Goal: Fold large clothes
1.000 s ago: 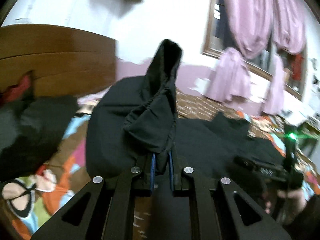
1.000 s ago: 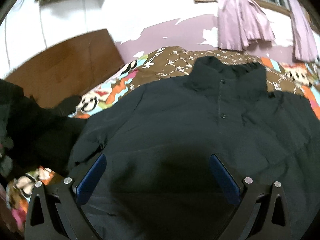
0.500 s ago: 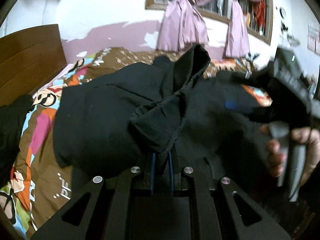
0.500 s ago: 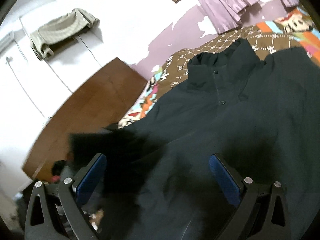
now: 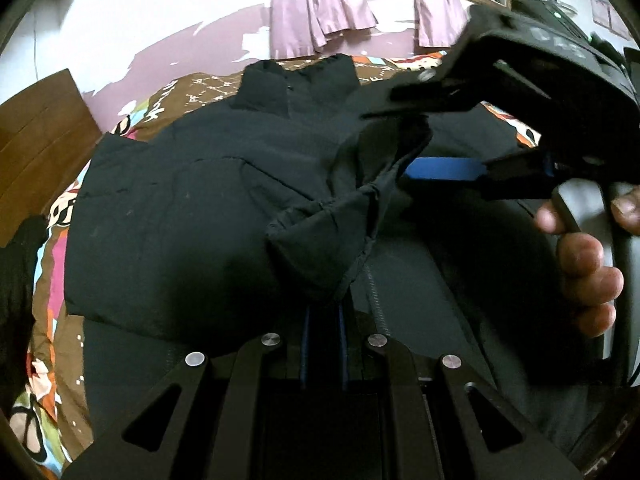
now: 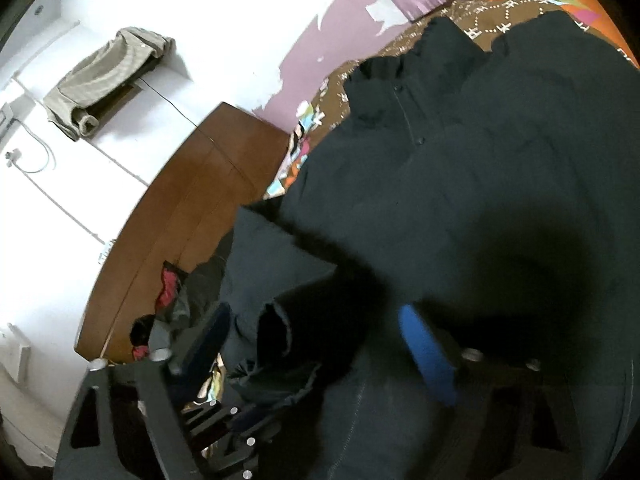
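A large black jacket (image 5: 180,208) lies spread on the bed, collar toward the far wall; it also fills the right wrist view (image 6: 500,160). My left gripper (image 5: 324,320) is shut on the jacket's sleeve cuff (image 5: 340,224) and holds it raised over the jacket's front. My right gripper (image 5: 436,140) is open, its jaws on either side of the cuff's far end, with one blue pad (image 5: 444,168) showing. In the right wrist view the right gripper (image 6: 316,348) stands open around the cuff (image 6: 276,332).
A patterned brown bedspread (image 5: 52,320) lies under the jacket. A wooden headboard (image 5: 36,140) stands at left, with a dark pile of clothes (image 6: 176,300) by it. Pink curtains (image 5: 320,4) hang on the far wall.
My left gripper has carried the sleeve cuff across over the jacket. My right gripper has swung in from the right and now straddles the cuff's end.
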Available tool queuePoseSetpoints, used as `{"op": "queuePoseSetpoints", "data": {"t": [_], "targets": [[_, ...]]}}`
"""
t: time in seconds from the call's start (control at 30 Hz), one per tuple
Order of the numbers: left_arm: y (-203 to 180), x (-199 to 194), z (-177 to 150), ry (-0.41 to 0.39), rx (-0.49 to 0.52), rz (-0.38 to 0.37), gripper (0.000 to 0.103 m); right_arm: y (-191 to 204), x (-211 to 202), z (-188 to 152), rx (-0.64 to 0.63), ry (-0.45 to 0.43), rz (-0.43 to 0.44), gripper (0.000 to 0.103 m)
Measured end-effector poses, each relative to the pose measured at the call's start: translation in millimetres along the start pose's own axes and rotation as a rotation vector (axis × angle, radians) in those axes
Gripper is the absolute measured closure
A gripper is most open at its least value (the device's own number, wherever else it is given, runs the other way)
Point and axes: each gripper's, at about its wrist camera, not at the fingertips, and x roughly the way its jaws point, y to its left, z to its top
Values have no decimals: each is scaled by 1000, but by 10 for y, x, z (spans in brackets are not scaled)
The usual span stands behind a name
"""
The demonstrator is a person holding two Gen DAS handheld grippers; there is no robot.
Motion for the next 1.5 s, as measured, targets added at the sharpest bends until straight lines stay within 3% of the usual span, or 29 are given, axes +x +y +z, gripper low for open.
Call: {"op": "queuePoseSetpoints", "data": {"t": [0.03, 0.1, 0.13, 0.2, 0.3, 0.5, 0.83, 1.03, 1.13, 1.33, 1.4, 1.5], "targets": [[-25, 15, -7, 0, 0, -3, 94, -10, 0, -4, 1, 4, -8, 37], [-26, 45, -14, -4, -4, -9, 94, -34, -6, -18, 5, 15, -26, 60], [-43, 46, -8, -3, -5, -9, 94, -41, -11, -22, 5, 19, -37, 64], [-35, 70, 9, -6, -2, -10, 94, -52, -33, -37, -1, 22, -53, 84], [-83, -2, 52, -30, 15, -8, 93, -18, -82, -44, -34, 15, -79, 94], [-164, -186, 182, -99, 5, -87, 83, 174, -304, 42, -143, -56, -136, 98], [-24, -405, 405, -158, -73, -168, 83, -22, -853, 351, -135, -213, -265, 98], [296, -391, 649, -172, -125, -93, 79, -277, -1117, 553, -109, -289, -402, 98], [534, -243, 768, -132, -170, -32, 79, -385, -1148, 665, -106, -291, -470, 98], [943, 193, 936, -30, -230, 4, 79, -539, -976, 718, -118, -245, -589, 94], [985, 308, 975, -3, -229, -4, 79, -546, -890, 709, -141, -241, -661, 74], [979, 459, 984, 35, -201, -15, 79, -521, -876, 693, -182, -262, -694, 44]]}}
